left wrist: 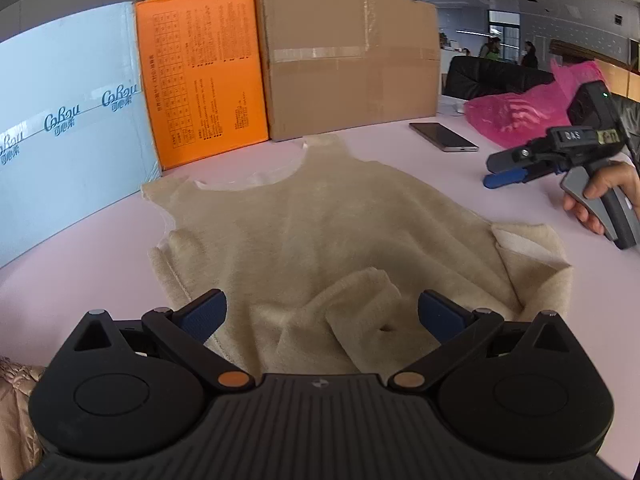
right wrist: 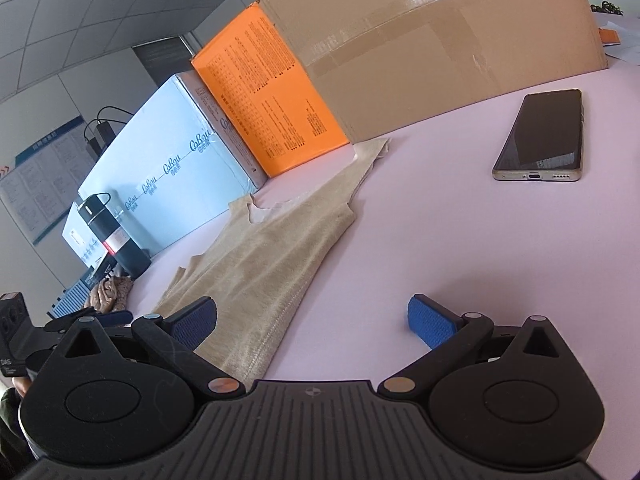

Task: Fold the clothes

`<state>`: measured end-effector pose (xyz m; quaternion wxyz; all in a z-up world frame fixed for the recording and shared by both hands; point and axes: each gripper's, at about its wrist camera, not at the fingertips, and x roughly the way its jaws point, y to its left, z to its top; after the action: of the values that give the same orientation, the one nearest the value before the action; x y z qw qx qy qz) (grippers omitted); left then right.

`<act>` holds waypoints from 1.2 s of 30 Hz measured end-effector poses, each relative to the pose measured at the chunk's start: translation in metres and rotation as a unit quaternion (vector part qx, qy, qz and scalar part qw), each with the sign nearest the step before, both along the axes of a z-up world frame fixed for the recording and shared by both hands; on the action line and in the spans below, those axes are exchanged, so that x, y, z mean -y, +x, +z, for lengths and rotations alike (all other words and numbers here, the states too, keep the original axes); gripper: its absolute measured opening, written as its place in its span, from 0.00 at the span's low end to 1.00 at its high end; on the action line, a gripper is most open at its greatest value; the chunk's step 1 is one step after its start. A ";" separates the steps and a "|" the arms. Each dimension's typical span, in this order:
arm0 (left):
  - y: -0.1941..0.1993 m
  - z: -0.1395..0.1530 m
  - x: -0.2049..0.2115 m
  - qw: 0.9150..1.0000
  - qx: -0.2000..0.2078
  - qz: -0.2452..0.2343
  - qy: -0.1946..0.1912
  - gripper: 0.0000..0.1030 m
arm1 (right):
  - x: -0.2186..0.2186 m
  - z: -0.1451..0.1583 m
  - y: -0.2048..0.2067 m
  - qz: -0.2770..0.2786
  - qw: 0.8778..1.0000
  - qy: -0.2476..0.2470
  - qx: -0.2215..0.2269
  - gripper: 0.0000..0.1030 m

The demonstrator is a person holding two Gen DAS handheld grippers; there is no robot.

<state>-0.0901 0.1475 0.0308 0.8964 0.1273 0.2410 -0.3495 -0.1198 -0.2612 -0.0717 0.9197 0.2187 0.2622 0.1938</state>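
A beige fleecy sleeveless top lies flat on the pale pink table, neckline toward the boxes, with its near hem bunched and one corner turned back at the right. My left gripper is open and empty, just above the rumpled near hem. My right gripper is open and empty, over the table at the top's right edge. It also shows in the left wrist view, held in a hand off to the right of the garment.
A light blue box, an orange box and a brown carton stand along the table's far side. A phone and a pink plastic bag lie at the right. A black bottle stands far left. A tan garment lies at the near left.
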 end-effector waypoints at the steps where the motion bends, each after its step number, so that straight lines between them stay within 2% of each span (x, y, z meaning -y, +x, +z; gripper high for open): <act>1: -0.003 0.000 -0.002 1.000 0.006 -0.005 0.003 1.00 | 0.000 0.000 0.000 0.000 1.000 0.000 0.000 1.00; 4: -0.009 0.003 -0.011 1.000 0.024 0.000 -0.001 1.00 | 0.001 0.000 0.000 0.000 1.000 0.003 0.001 1.00; 8: -0.010 0.007 -0.033 0.999 0.035 0.019 -0.027 1.00 | 0.001 -0.001 0.000 0.000 1.000 0.003 0.001 1.00; 12: -0.001 0.007 -0.050 0.995 0.037 0.078 -0.054 1.00 | 0.000 -0.001 0.000 0.000 1.000 0.002 0.001 1.00; 14: 0.006 0.006 -0.047 0.993 0.037 0.107 -0.037 1.00 | 0.000 -0.001 0.000 -0.001 1.000 0.001 0.001 1.00; 16: 0.009 0.003 -0.040 0.992 0.050 0.117 -0.009 1.00 | 0.000 -0.001 0.000 -0.001 1.000 0.000 0.001 1.00; 18: 0.009 0.001 -0.030 0.992 0.061 0.107 0.014 1.00 | 0.000 -0.001 -0.001 -0.001 1.000 0.001 0.002 1.00; 24: -0.003 0.001 0.001 0.997 0.062 0.016 0.034 1.00 | 0.002 -0.002 -0.001 -0.001 1.000 0.005 0.002 1.00; 26: -0.005 -0.002 0.011 0.997 0.053 -0.004 0.047 0.91 | 0.002 -0.002 -0.001 -0.001 1.000 0.005 0.002 1.00; 28: -0.005 -0.006 0.017 0.997 0.044 -0.014 0.057 0.75 | 0.002 -0.002 -0.001 -0.001 1.000 0.006 0.003 1.00; 29: -0.004 -0.008 0.019 0.997 0.039 -0.016 0.059 0.72 | 0.002 -0.002 -0.001 -0.001 1.000 0.007 0.003 1.00; 32: -0.003 -0.008 0.017 0.998 0.032 -0.017 0.042 0.72 | 0.003 -0.002 -0.001 0.000 1.000 0.009 0.003 1.00; 34: -0.001 -0.002 0.012 1.000 0.024 -0.012 0.007 0.81 | 0.003 -0.002 -0.001 0.000 1.000 0.010 0.003 1.00; 36: 0.004 0.005 0.005 0.999 0.008 -0.006 -0.034 0.81 | 0.003 -0.002 -0.001 0.000 1.000 0.011 0.004 1.00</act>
<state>-0.0857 0.1424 0.0353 0.8999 0.1014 0.2212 -0.3619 -0.1209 -0.2641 -0.0739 0.9182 0.2282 0.2567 0.1972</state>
